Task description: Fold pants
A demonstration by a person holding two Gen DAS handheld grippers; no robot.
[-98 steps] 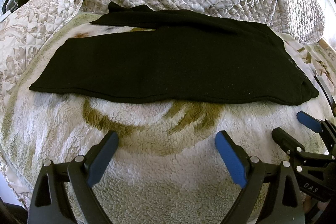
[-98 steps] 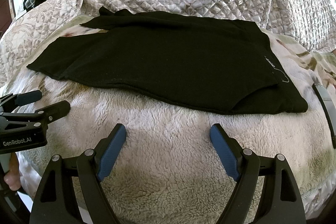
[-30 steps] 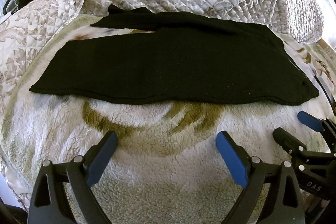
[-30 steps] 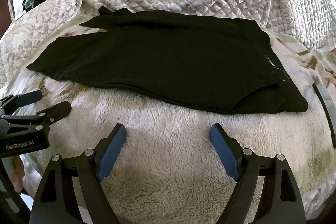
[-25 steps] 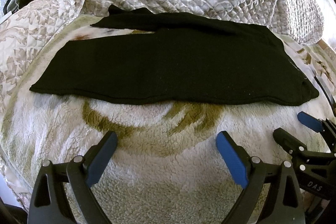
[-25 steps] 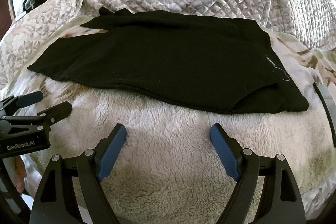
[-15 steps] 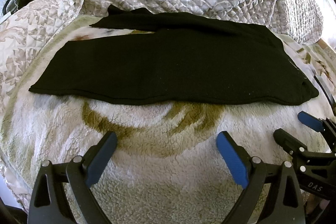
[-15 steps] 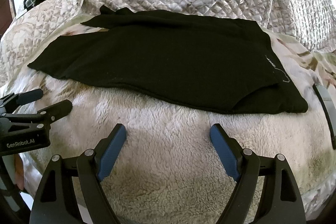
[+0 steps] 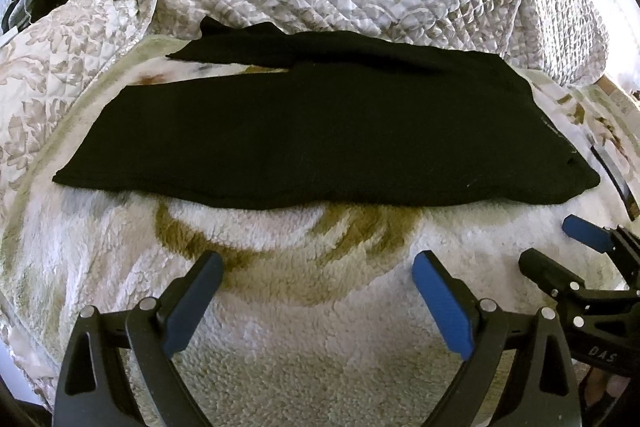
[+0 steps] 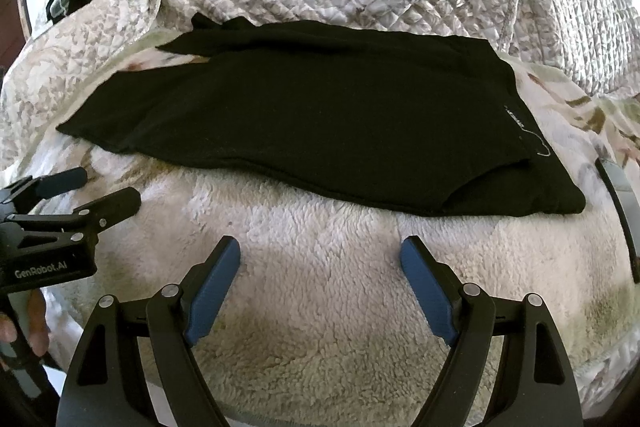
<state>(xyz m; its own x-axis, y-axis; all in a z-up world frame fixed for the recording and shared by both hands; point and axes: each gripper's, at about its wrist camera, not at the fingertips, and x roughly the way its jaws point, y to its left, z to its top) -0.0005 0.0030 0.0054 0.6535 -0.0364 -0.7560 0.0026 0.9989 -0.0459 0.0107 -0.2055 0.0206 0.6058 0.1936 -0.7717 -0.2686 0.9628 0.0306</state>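
Black pants (image 9: 320,135) lie flat across mid-frame on a fleece blanket (image 9: 300,347), 2 legs at left; both grippers' fingers (image 9: 192,301) (image 10: 428,293) are spread, empty.

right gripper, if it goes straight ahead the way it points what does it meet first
Probably the near hem of the black pants, after passing over bare fleece blanket. The right gripper is open with nothing between its fingers; if it is angled down, it could touch the blanket first.

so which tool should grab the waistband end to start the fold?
Probably right. The pants waistband lies at the right end, nearer the right tool. The left tool sits toward the leg ends. Both are open, touching nothing.
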